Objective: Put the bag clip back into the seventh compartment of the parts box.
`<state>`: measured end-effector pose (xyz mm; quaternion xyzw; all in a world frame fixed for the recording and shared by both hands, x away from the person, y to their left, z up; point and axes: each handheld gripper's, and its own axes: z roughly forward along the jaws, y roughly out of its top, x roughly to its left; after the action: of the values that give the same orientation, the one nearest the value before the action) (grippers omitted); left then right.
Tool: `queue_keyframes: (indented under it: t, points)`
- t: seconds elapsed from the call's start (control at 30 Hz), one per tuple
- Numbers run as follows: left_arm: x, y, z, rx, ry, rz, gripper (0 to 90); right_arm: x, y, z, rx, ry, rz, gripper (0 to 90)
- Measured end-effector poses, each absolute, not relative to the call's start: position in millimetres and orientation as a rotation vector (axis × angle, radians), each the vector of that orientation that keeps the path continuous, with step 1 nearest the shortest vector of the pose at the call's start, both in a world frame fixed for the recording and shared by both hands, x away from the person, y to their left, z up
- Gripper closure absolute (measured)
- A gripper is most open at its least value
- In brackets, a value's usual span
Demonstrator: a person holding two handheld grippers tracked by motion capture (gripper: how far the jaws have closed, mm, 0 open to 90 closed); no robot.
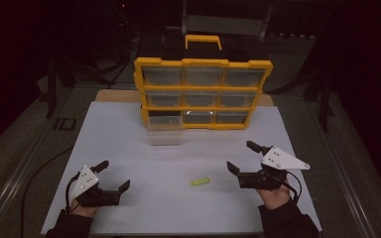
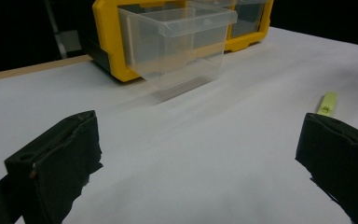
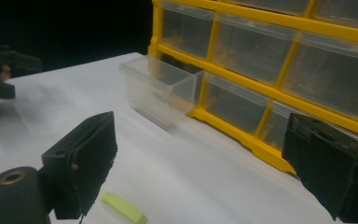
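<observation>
You hold your left tool [image 1: 113, 175] low at the near left part of the white surface [image 1: 129, 148], and its two black jaws stand wide apart with nothing between them. Your right tool [image 1: 241, 157] is at the near right part of the surface, and its jaws are also wide and hold nothing. Between your two tools, closer to the right one, a small yellow-green piece [image 1: 200, 182] lies flat on the surface; no tool touches it. At the far side of the surface stands the yellow organizer [image 1: 202, 63] upright, with three rows of clear drawers and a yellow handle [image 1: 203, 39] on top. One clear drawer [image 1: 164, 130] at the bottom left of the organizer is pulled out toward you, and it rests on the surface in front of its slot. In the left gripper view this drawer looks empty. The room around the surface is dark.
</observation>
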<state>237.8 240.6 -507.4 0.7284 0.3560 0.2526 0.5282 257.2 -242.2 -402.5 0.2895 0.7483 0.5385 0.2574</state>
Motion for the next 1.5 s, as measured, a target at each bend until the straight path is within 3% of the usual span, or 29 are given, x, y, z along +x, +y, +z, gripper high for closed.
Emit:
queue_keyframes:
  t: [0.23, 0.33, 0.43, 0.5, 0.73, 0.97, 1.0, 1.03, 1.17, 1.5]
  points:
    - [237, 240, -505, 1.725, 0.845, 0.601, 0.0, 273, -225, -398, 0.746, 2.101, 1.468, 10.6]
    - [237, 240, -505, 1.723, 0.842, 0.598, 0.0, 281, -217, -401, 0.727, 2.132, 1.451, 14.7]
    - [237, 240, -505, 1.722, 0.842, 0.598, 0.0, 288, -208, -410, 0.722, 2.186, 1.405, 22.0]
    - [237, 240, -505, 1.722, 0.841, 0.597, 0.1, 294, -201, -422, 0.729, 2.248, 1.390, 35.2]
    - [237, 240, -505, 1.716, 0.838, 0.592, 0.1, 308, -191, -453, 0.761, 2.364, 1.369, 53.5]
    - [237, 241, -505, 1.713, 0.837, 0.590, 0.0, 316, -185, -475, 0.813, 2.441, 1.311, 62.6]
    - [237, 241, -505, 1.712, 0.837, 0.590, 0.1, 317, -182, -482, 0.852, 2.443, 1.257, 72.3]
    - [237, 241, -505, 1.713, 0.837, 0.590, 0.1, 317, -182, -482, 0.852, 2.443, 1.257, 72.3]
    - [237, 240, -505, 1.715, 0.839, 0.589, 0.1, 321, -179, -494, 0.885, 2.489, 1.173, 89.5]
    - [237, 241, -505, 1.713, 0.835, 0.592, 0.0, 321, -170, -511, 0.831, 2.607, 1.051, 90.0]
